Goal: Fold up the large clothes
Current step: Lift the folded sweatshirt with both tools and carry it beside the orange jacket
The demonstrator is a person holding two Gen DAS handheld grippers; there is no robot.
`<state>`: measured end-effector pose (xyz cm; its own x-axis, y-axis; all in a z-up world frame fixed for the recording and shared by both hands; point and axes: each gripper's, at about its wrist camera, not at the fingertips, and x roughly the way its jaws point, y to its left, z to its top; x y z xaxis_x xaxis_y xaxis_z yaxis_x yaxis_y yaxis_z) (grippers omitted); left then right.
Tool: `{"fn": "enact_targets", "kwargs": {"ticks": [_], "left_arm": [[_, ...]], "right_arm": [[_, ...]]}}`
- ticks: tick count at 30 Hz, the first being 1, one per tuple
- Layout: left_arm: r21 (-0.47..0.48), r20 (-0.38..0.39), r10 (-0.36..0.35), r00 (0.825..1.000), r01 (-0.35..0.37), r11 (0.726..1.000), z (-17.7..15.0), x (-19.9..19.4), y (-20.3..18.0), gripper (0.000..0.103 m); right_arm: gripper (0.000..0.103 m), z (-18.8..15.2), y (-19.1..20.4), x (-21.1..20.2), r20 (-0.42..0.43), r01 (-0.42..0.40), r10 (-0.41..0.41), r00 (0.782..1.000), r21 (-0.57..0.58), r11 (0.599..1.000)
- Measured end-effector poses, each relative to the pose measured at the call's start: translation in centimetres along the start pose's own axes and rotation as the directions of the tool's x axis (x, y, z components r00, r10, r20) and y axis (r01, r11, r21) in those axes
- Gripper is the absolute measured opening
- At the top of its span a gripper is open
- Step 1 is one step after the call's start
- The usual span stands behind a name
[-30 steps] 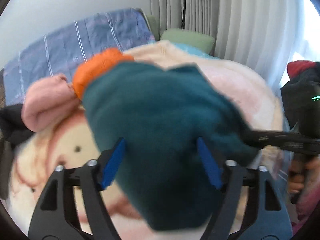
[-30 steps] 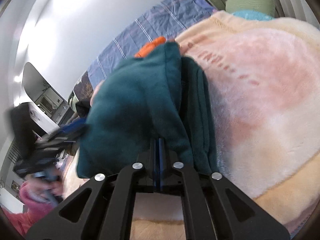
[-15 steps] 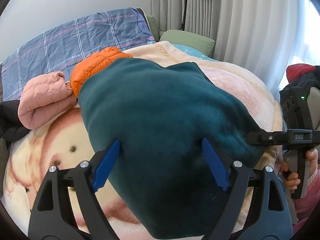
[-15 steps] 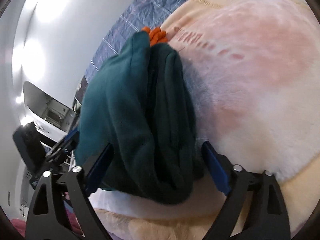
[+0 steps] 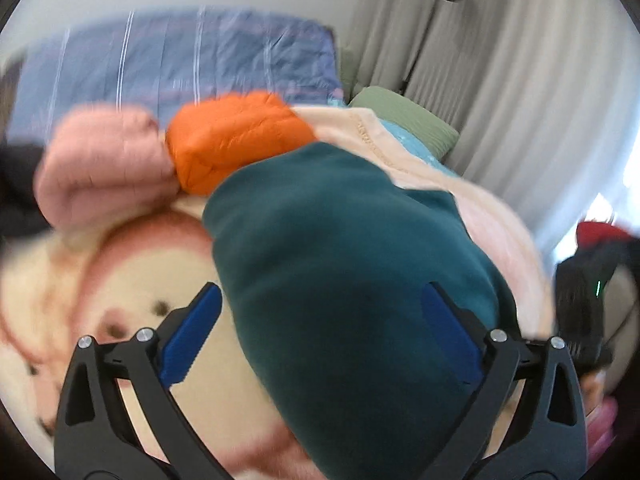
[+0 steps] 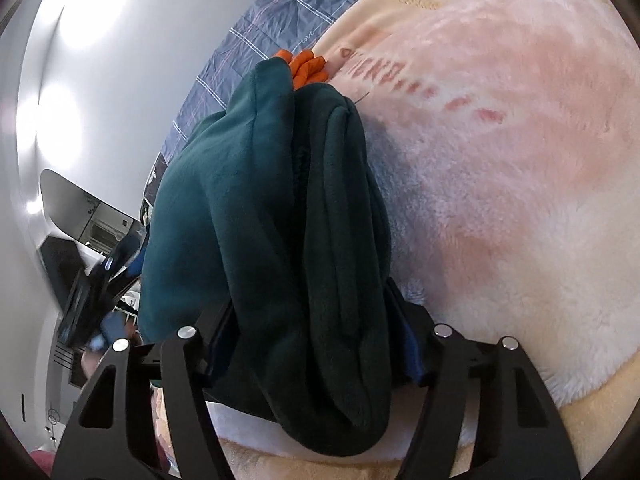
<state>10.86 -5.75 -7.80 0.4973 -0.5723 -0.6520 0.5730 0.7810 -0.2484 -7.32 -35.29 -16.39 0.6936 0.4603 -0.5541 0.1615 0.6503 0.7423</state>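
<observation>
Teal fleece garment [image 5: 352, 280], folded, lies on the plush pink blanket [image 6: 500, 140]. Left gripper [image 5: 320, 336] opening wide, pads clear of it; right gripper [image 6: 312, 344] closing around its folded end. Beyond: orange jacket [image 5: 236, 140], pink jacket [image 5: 104, 164].

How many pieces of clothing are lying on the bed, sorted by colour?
Teal: 1, the folded fleece nearest the cameras
Orange: 1, a puffy quilted jacket behind it
Pink: 1, a quilted jacket beside the orange one
Total: 3. A dark shape at the left edge of the left view is too blurred to count.
</observation>
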Motion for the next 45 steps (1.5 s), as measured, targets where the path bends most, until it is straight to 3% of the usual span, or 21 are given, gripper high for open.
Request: {"fn": "enact_targets", "kwargs": {"ticks": [2,4,8,11,14,16,17,20,21,22,24,26,28,31,36,39,43,45], "left_arm": [[-0.115,-0.065,-0.126,0.99,0.118,0.986,1.1,2.3,2.9,0.101],[-0.242,-0.081,-0.234,0.969,0.209,0.947,1.9,4.3,5.4,0.101],[-0.327,-0.073,-0.29,0.954,0.252,0.911,3.0,6.2,7.8,0.101],[-0.321,-0.08,-0.336,0.939,0.294,0.9,3.3,7.4,8.6,0.101],[-0.348,-0.06,-0.389,0.919,0.346,0.871,2.9,8.5,9.7,0.101],[-0.374,-0.039,-0.409,0.912,0.366,0.852,2.4,9.2,10.1,0.101],[-0.376,-0.032,-0.412,0.91,0.371,0.849,2.1,9.5,10.1,0.101],[-0.36,-0.021,-0.4,0.916,0.366,0.858,2.6,9.4,9.5,0.098],[-0.35,-0.007,-0.405,0.914,0.377,0.858,2.8,8.5,9.0,0.088],[-0.339,0.002,-0.404,0.915,0.381,0.86,3.1,8.0,8.5,0.085],[-0.263,0.034,-0.388,0.921,0.383,0.886,4.1,6.0,6.5,0.08],[-0.211,0.076,-0.394,0.916,0.401,0.891,5.5,4.0,4.6,0.079],[-0.163,0.111,-0.408,0.906,0.422,0.892,7.8,2.7,2.5,0.078],[-0.081,0.124,-0.385,0.915,0.396,0.915,12.8,2.8,-1.0,0.078],[0.013,0.128,-0.389,0.912,0.39,0.921,20.7,6.8,-6.7,0.078],[0.058,0.135,-0.38,0.915,0.376,0.925,25.2,10.9,-10.0,0.077],[0.113,0.148,-0.3,0.942,0.285,0.952,30.2,16.7,-13.7,0.076],[0.17,0.144,-0.242,0.959,0.217,0.961,31.1,19.9,-15.3,0.076]], "right_arm": [[0.071,-0.1,0.0,0.0,0.001,0.002,-0.002,1.0,-0.001,1.0],[0.073,-0.1,0.1,0.2,0.0,0.001,-0.001,1.0,0.004,1.0],[0.08,0.1,0.2,0.6,-0.005,0.0,0.0,1.0,0.009,1.0],[0.087,0.4,0.3,1.1,-0.01,0.004,-0.004,1.0,0.01,1.0],[0.095,0.3,0.6,1.5,-0.006,0.004,-0.004,1.0,0.002,1.0],[0.094,0.2,1.0,1.9,-0.01,-0.004,0.004,1.0,-0.003,1.0],[0.082,0.3,1.3,2.0,-0.013,-0.031,0.031,0.999,-0.007,1.0],[0.059,0.4,2.0,1.2,0.007,-0.034,0.034,0.999,-0.016,0.999],[0.054,0.4,2.9,0.4,0.028,-0.02,0.021,0.999,-0.047,0.999],[0.052,0.5,3.3,-0.2,0.04,-0.024,0.026,0.999,-0.059,0.998],[0.05,1.1,4.4,-2.1,0.09,-0.054,0.062,0.994,-0.087,0.995],[0.05,2.0,5.5,-3.8,0.129,-0.08,0.097,0.987,-0.134,0.988],[0.05,3.9,6.5,-5.3,0.163,-0.084,0.113,0.98,-0.176,0.981],[0.05,7.8,7.0,-6.7,0.221,-0.075,0.123,0.968,-0.214,0.974],[0.05,15.0,4.5,-7.5,0.33,-0.037,0.101,0.939,-0.195,0.98],[0.05,19.6,1.5,-6.3,0.365,-0.089,0.127,0.922,-0.119,0.989],[0.05,23.9,-1.7,-3.8,0.411,-0.037,0.058,0.91,-0.057,0.998],[0.05,25.5,-4.7,-2.7,0.445,0.004,0.007,0.895,-0.024,1.0]]}}
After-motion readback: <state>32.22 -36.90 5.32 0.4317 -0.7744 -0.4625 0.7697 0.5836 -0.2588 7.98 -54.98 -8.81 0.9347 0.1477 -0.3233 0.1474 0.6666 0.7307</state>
